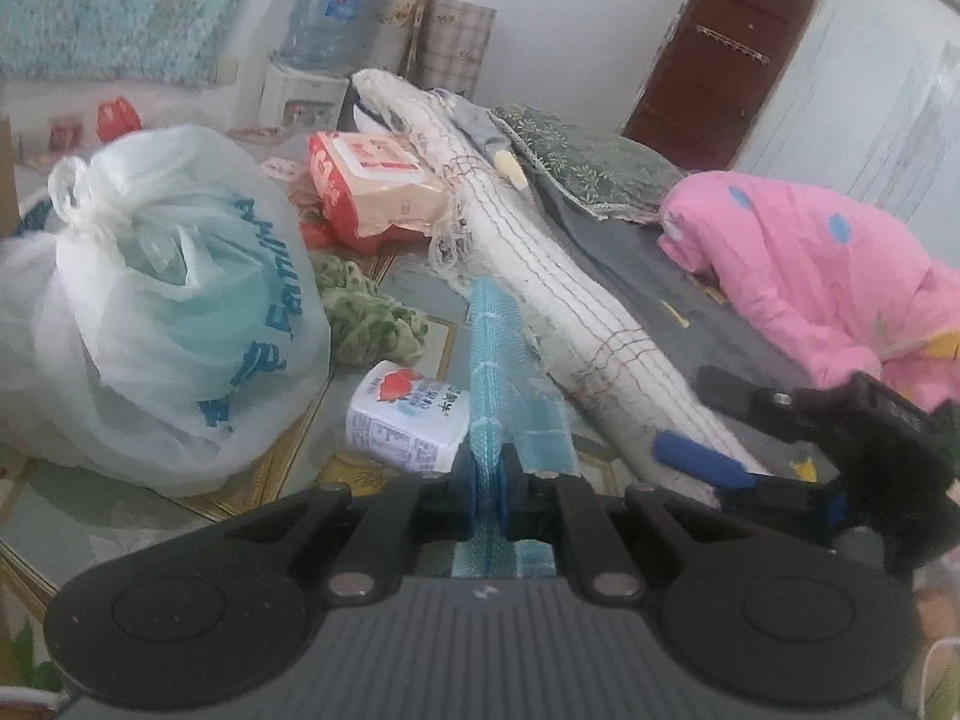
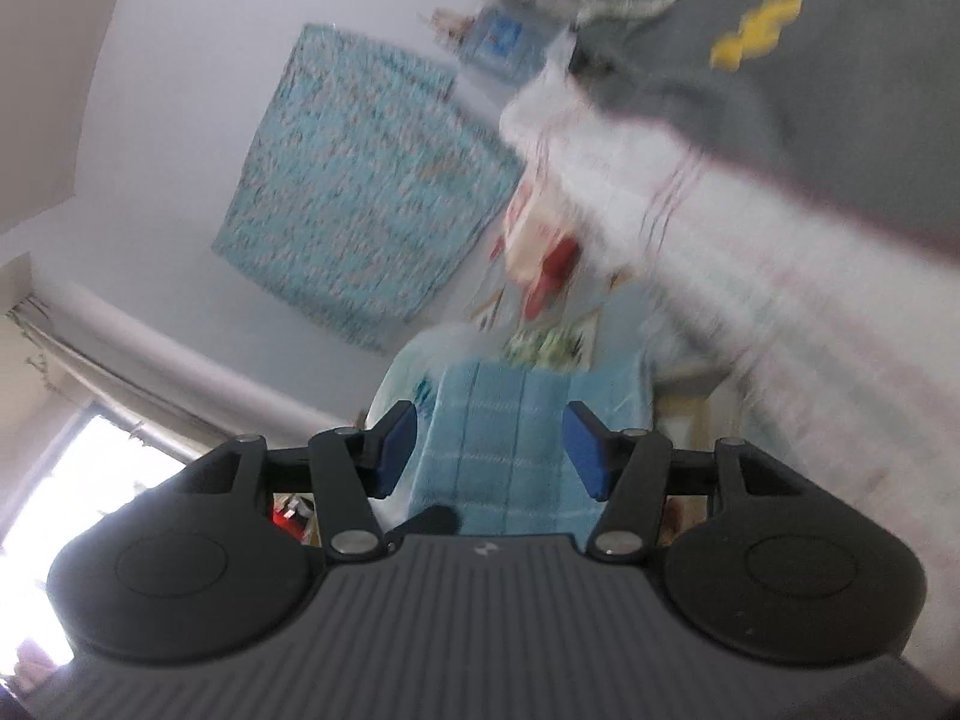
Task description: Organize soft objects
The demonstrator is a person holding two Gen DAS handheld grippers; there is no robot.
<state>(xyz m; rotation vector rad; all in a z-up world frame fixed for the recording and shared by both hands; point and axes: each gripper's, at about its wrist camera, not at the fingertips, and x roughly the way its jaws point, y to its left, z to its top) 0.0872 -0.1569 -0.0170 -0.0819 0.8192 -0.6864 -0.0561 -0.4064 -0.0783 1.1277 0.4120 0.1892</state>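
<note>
My left gripper (image 1: pixel 487 483) is shut on a light blue woven towel (image 1: pixel 493 360), which stands up edge-on between its pads. My right gripper (image 2: pixel 491 450) is open, with the same blue towel (image 2: pixel 510 450) lying flat between its blue pads (image 2: pixel 585 456), not pinched. The right gripper also shows in the left wrist view (image 1: pixel 714 426) at the right, tilted, beside the towel. A long white quilted roll (image 1: pixel 540 264) lies diagonally behind the towel. A pink spotted bundle (image 1: pixel 840 276) lies on the grey bedding (image 1: pixel 648 276) at the right. The right wrist view is blurred.
A tied white plastic bag (image 1: pixel 156 312) sits at the left. A milk carton (image 1: pixel 408 420) lies in front of a green crocheted piece (image 1: pixel 372 318). A red and cream packet (image 1: pixel 372 180), a green pillow (image 1: pixel 588 162) and a water dispenser (image 1: pixel 318 54) stand behind.
</note>
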